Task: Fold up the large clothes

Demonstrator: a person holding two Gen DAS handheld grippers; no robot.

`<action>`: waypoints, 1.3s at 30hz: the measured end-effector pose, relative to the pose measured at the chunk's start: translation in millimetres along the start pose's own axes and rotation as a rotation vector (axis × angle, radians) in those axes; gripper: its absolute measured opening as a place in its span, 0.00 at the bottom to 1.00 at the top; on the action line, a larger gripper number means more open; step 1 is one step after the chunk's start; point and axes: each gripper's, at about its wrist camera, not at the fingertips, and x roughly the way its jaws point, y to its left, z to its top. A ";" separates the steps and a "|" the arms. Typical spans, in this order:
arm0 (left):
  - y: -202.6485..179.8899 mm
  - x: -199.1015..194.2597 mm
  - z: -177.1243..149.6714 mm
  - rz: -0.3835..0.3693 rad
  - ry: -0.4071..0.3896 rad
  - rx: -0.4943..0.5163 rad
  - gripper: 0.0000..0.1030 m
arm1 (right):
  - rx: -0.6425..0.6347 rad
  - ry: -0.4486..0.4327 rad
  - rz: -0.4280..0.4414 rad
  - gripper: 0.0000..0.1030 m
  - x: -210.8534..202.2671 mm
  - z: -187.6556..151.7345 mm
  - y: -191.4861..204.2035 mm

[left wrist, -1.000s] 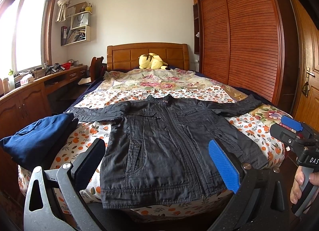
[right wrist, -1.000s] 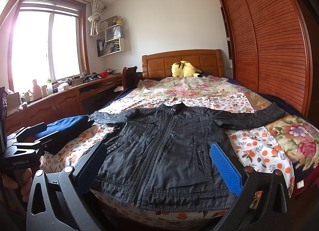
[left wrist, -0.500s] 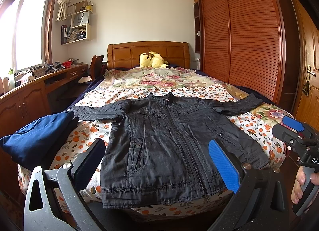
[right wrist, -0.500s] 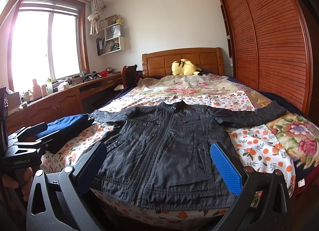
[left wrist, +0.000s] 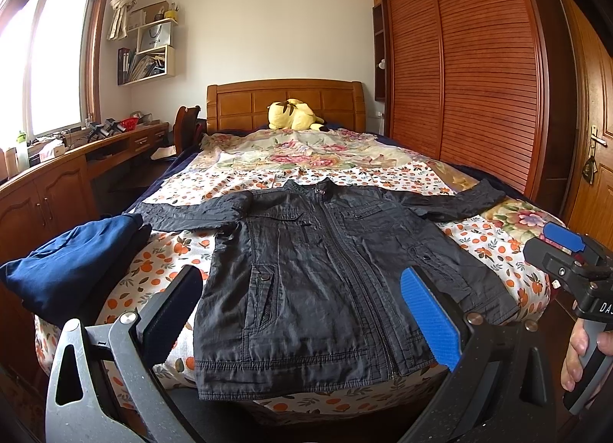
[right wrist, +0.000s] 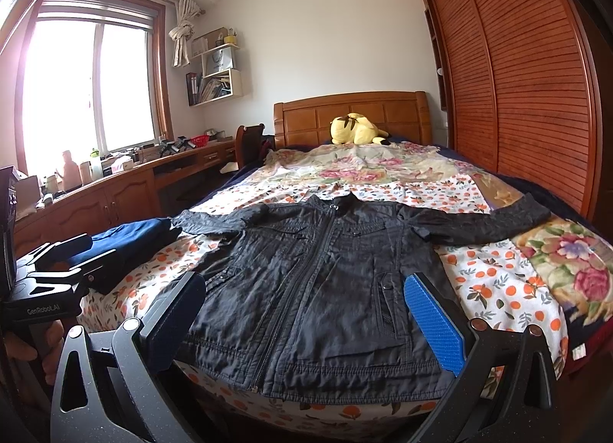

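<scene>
A black zip-up jacket (left wrist: 325,282) lies flat and face up on the foot of the bed (left wrist: 291,159), both sleeves spread out sideways, its hem at the near edge. It also shows in the right wrist view (right wrist: 322,290). My left gripper (left wrist: 302,313) is open and empty, held just short of the hem. My right gripper (right wrist: 306,316) is open and empty, also in front of the hem. The right gripper appears in the left wrist view (left wrist: 567,255) at the bed's right corner. The left gripper appears in the right wrist view (right wrist: 61,259) at the left.
A folded navy garment (left wrist: 72,263) lies at the bed's near left corner, by the jacket's left sleeve. A yellow plush toy (left wrist: 293,113) sits at the headboard. A wooden desk (left wrist: 57,182) runs along the left, a slatted wardrobe (left wrist: 479,71) along the right.
Both views have tilted slightly, so the jacket sits a little higher in frame. The jacket itself has not moved, and both grippers stay open.
</scene>
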 end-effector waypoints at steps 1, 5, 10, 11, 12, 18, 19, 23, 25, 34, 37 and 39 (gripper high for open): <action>0.4 0.3 -0.2 0.000 0.000 0.000 1.00 | -0.001 0.001 0.000 1.00 0.4 0.1 -0.1; 0.1 0.3 -0.2 0.000 -0.001 0.001 1.00 | 0.000 0.001 0.000 1.00 0.3 0.2 0.0; 0.1 0.2 0.0 0.000 -0.001 0.001 1.00 | 0.000 -0.001 0.001 1.00 -0.1 0.4 -0.1; 0.1 0.2 0.0 0.001 -0.002 0.000 1.00 | 0.000 -0.001 0.002 1.00 -0.1 0.5 -0.3; -0.8 0.1 0.0 0.002 -0.002 0.000 1.00 | 0.001 -0.001 0.002 1.00 -0.2 0.5 -0.5; 0.3 2.2 0.1 0.003 0.006 -0.001 1.00 | 0.002 0.003 0.005 1.00 0.7 -0.3 -0.6; 0.5 2.9 0.2 0.003 0.008 -0.002 1.00 | 0.003 0.005 0.004 1.00 1.4 -0.5 -1.0; 3.4 10.7 -2.2 0.015 0.011 0.000 1.00 | -0.004 0.014 0.009 1.00 8.4 -1.9 -2.6; 6.3 16.4 -5.3 0.020 0.013 0.000 1.00 | -0.009 0.023 0.016 1.00 15.3 -1.8 -3.3; 36.4 55.1 -24.7 0.055 0.075 -0.032 1.00 | -0.043 0.089 0.032 1.00 71.6 -1.2 -7.6; 49.2 69.8 -32.0 0.072 0.102 -0.045 1.00 | -0.060 0.101 0.045 1.00 91.6 0.4 -8.6; 58.7 80.6 -35.4 0.087 0.118 -0.057 1.00 | -0.073 0.111 0.046 1.00 105.9 2.6 -9.7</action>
